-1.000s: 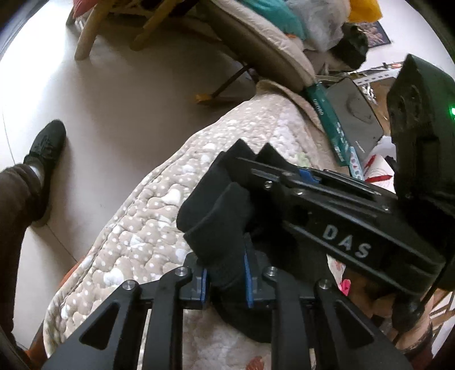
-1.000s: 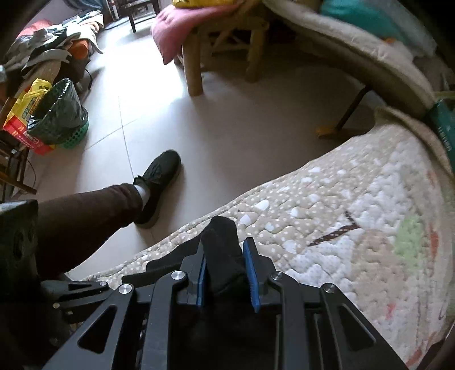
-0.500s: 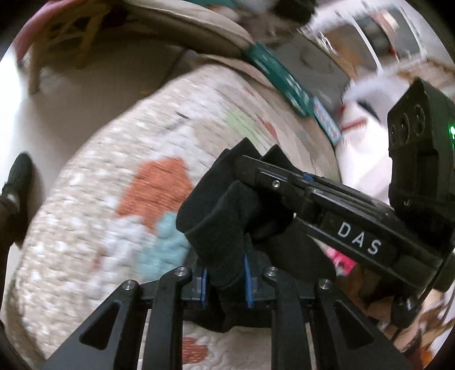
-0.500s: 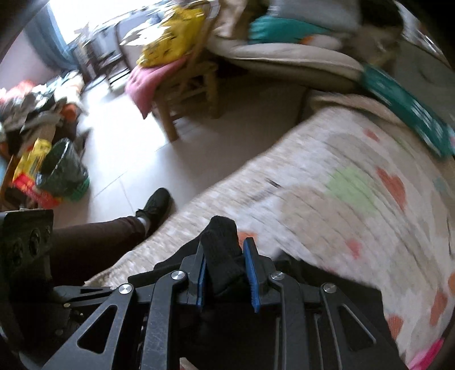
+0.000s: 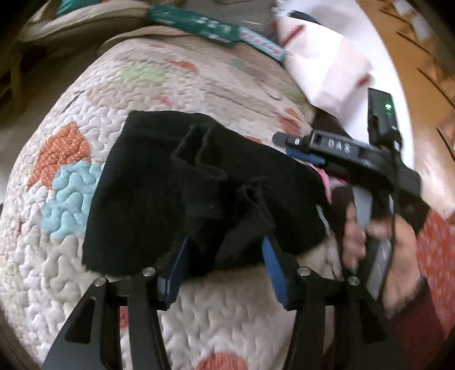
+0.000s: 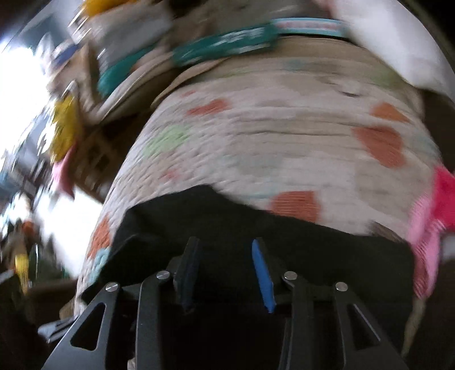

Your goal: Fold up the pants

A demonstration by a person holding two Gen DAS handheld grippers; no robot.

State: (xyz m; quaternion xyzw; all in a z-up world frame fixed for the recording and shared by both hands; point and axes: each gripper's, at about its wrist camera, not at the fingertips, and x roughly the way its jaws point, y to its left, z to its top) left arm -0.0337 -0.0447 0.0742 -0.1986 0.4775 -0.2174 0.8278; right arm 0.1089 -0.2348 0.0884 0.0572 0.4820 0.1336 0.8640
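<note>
Black pants [image 5: 176, 196] lie folded over on the quilt [image 5: 216, 85], centre to 9 o'clock. Left gripper [image 5: 224, 250] and right gripper [image 6: 224, 256] have just been spreading, loose cloth between the left's jaws. Fold appears laid; smoothing or another fold likely remains.

Setting: lived-in home, bedroom or sitting room; not a lab or workshop. Evidence: a quilted bedspread [image 5: 216, 85] with stitched orange, green and blue patches lies under and ahead of the grippers. Past its far edge, ahead of the fingers, a teal printed box [image 5: 199, 27] rests by a beige cushion [image 5: 65, 28]. Ahead and to the right, white cloth [image 5: 327, 65]. Right wrist view, blurred: pink fabric [image 6: 432, 222] to the right, cluttered household items [image 6: 57, 119] and bright daylight far left.
</note>
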